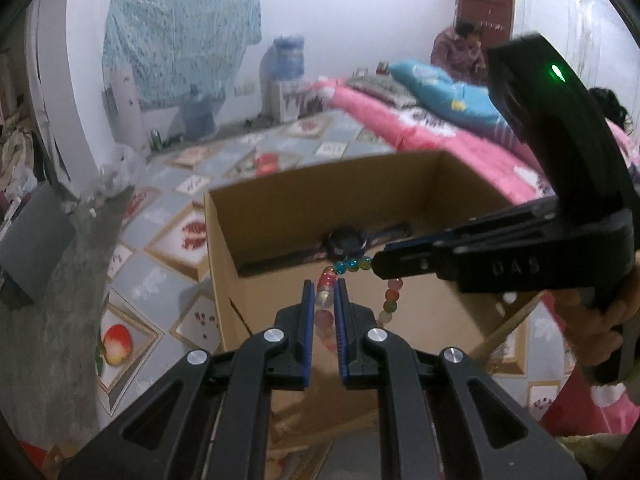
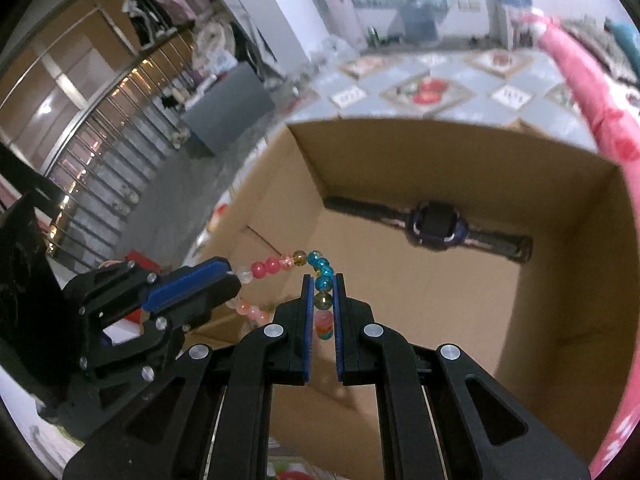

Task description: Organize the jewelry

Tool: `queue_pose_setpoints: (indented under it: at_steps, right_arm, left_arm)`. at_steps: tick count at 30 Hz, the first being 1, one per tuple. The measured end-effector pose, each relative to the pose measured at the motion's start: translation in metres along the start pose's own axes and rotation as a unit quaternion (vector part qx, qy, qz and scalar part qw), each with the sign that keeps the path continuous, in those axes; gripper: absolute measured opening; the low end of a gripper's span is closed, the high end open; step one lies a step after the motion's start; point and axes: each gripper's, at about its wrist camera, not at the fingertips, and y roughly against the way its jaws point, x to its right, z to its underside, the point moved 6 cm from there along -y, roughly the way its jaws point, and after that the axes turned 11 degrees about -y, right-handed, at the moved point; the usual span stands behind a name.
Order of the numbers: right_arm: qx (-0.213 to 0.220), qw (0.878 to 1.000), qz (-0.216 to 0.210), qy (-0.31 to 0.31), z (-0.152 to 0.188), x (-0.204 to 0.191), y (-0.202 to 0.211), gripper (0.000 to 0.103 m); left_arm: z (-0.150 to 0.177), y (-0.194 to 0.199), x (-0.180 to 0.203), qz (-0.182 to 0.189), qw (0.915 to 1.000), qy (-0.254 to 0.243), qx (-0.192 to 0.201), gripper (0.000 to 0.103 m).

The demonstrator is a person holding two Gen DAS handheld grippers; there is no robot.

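Note:
A bracelet of coloured beads [image 1: 352, 266] hangs between both grippers above an open cardboard box [image 1: 256, 220]. My left gripper [image 1: 323, 286] is shut on its pink and clear beads. My right gripper [image 2: 322, 280] is shut on its blue beads; in the left wrist view it [image 1: 378, 266] reaches in from the right. In the right wrist view the bracelet [image 2: 276, 266] runs left to the left gripper [image 2: 230, 276]. A dark wristwatch [image 2: 434, 226] lies flat on the box floor [image 2: 400, 300]; it also shows in the left wrist view [image 1: 347, 238].
The box stands on a tiled floor [image 1: 168, 216] with fruit patterns. A bed with a pink quilt [image 1: 440, 132] lies to the right, touching the box's side [image 2: 600, 128]. A grey box [image 2: 228, 104] and a metal railing [image 2: 100, 168] are at left.

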Motion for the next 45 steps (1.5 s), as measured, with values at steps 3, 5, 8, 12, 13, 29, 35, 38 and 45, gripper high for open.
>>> queue_pose_setpoints:
  at_steps: [3,5,8,12,13,29,35,38,45]
  right_arm:
    - [-0.029,0.999,0.002,-0.015,-0.005,0.005,-0.018,0.009]
    - [-0.035,0.999,0.006,-0.021,-0.007,0.008,-0.023,0.011]
    - [-0.021,0.999,0.017,-0.022,-0.009,0.011,-0.021,0.012]
    - [0.004,1.0,0.006,-0.023,-0.004,0.015,-0.005,0.013]
    - [0.01,1.0,0.007,-0.022,-0.003,0.016,-0.001,0.014]
    - [0.115,0.989,-0.073,0.064,0.116,0.011,0.107,0.022]
    - [0.079,0.997,-0.025,0.011,0.14,0.041,0.067,0.023]
    - [0.087,0.996,0.017,-0.013,0.123,0.06,0.061,0.023]
    - [0.103,0.993,0.005,-0.064,0.098,0.082,0.056,0.02]
  left_arm:
    - [0.004,-0.012,-0.002,-0.005,0.9997,-0.009,-0.023,0.01]
    - [0.005,-0.018,-0.003,-0.014,0.9993,-0.013,-0.031,0.01]
    - [0.005,-0.022,-0.008,-0.024,0.9992,-0.01,-0.031,0.016]
    - [0.007,-0.01,-0.013,-0.037,0.9992,0.001,-0.014,0.016]
    - [0.008,-0.006,-0.014,-0.04,0.9992,0.003,-0.009,0.016]
    - [0.077,0.075,0.023,0.011,0.9962,0.051,0.069,0.016]
    - [0.101,0.036,0.052,0.024,0.9987,0.039,0.02,0.016]
    - [0.095,0.023,0.051,0.018,0.9988,0.04,0.021,0.016]
    - [0.079,0.008,0.036,0.012,0.9977,0.059,0.03,0.016]
